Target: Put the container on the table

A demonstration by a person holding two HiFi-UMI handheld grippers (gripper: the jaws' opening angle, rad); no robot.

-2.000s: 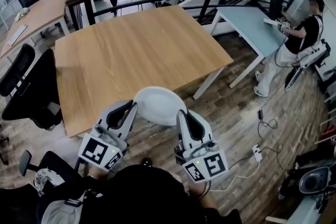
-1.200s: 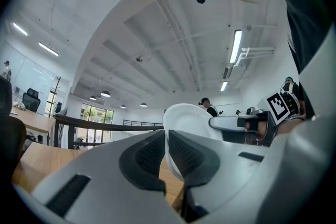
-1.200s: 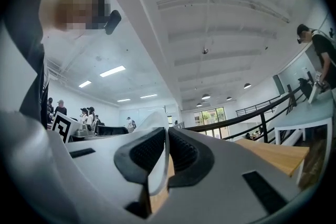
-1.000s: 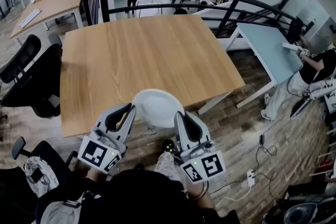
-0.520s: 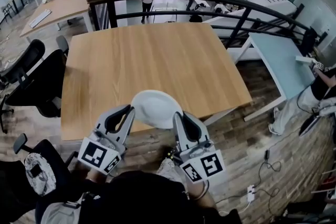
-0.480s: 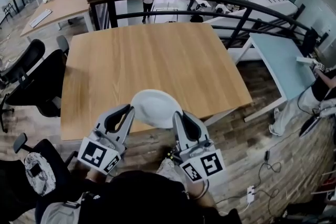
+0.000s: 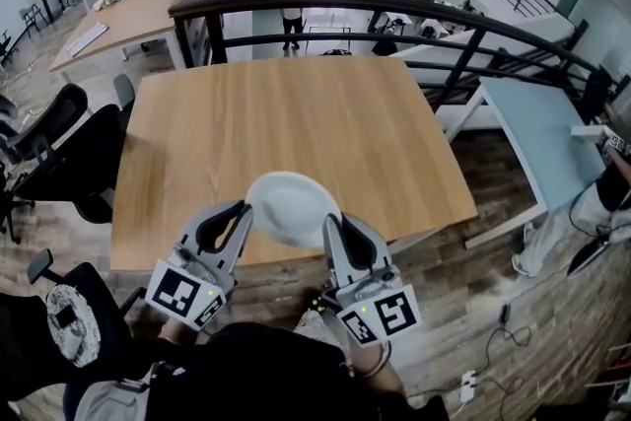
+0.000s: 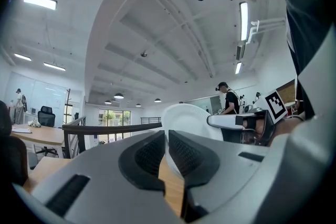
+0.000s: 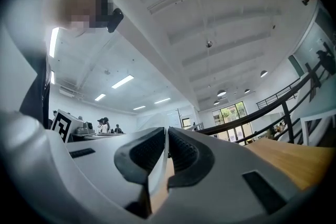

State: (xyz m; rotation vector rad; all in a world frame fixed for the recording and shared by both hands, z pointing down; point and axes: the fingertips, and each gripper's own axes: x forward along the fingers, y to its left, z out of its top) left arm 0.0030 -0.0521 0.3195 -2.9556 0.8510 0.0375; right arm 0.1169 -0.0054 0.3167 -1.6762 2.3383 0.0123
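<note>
Our left gripper [image 7: 243,212] and right gripper [image 7: 331,226] each pinch the thin rim of the white container [image 7: 292,204], jaws nearly together. It is round, with no long axis, and we hold it about level between them, over the near edge of the wooden table [image 7: 296,113].

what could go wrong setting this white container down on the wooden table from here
1. The left gripper and right gripper each pinch only the thin rim of the white container. If one lets go first, it could tilt or drop.
2. In the head view the container hangs roughly over the near edge of the wooden table. Set down here, it might overhang and tip off.
</note>
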